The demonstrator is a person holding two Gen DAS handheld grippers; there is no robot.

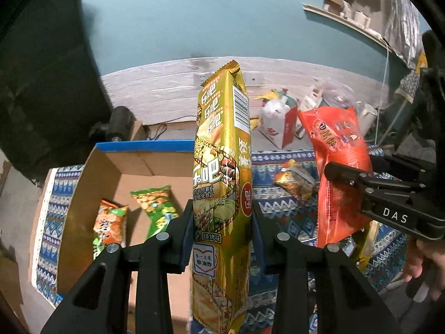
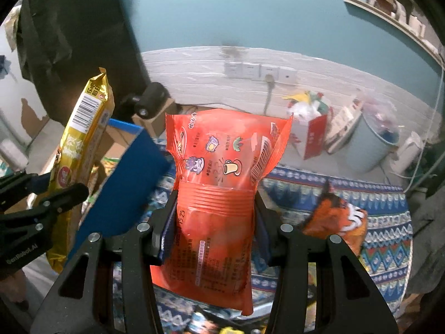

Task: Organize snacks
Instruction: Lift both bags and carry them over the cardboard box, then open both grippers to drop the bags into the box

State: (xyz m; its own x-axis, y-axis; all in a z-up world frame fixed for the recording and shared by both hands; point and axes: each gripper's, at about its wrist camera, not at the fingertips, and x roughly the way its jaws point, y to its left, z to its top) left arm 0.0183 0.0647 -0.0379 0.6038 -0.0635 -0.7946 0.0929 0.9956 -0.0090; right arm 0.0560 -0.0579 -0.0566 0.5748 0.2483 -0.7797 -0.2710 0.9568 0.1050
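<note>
A patterned blue cloth (image 1: 281,194) covers the table, and at its left side sits an open cardboard box (image 1: 91,183) with a blue-edged flap. On the floor of the box lie a green snack bag (image 1: 157,206) and, just beside it, an orange-and-green snack bag (image 1: 109,225). The left gripper (image 1: 222,217) holds a long gold chip bag (image 1: 222,189) upright above the near right edge of the box; its two fingers are drawn close and clamp the bag's narrow sides around the middle, with the top of the bag rising well above the pads and the bottom hanging below them. The right gripper (image 2: 215,217) holds a red-orange snack bag (image 2: 219,194) upright over the cloth, its fingers set a little wider and pressed against both sides of the bag, which creases where the pads squeeze it. The two held bags stand near each other but apart, the gold one to the left of the red one. An orange packet (image 2: 336,220) lies on the cloth to the right of the red bag, and a small gold-and-orange packet (image 1: 294,181) lies on the cloth between the two held bags.
</note>
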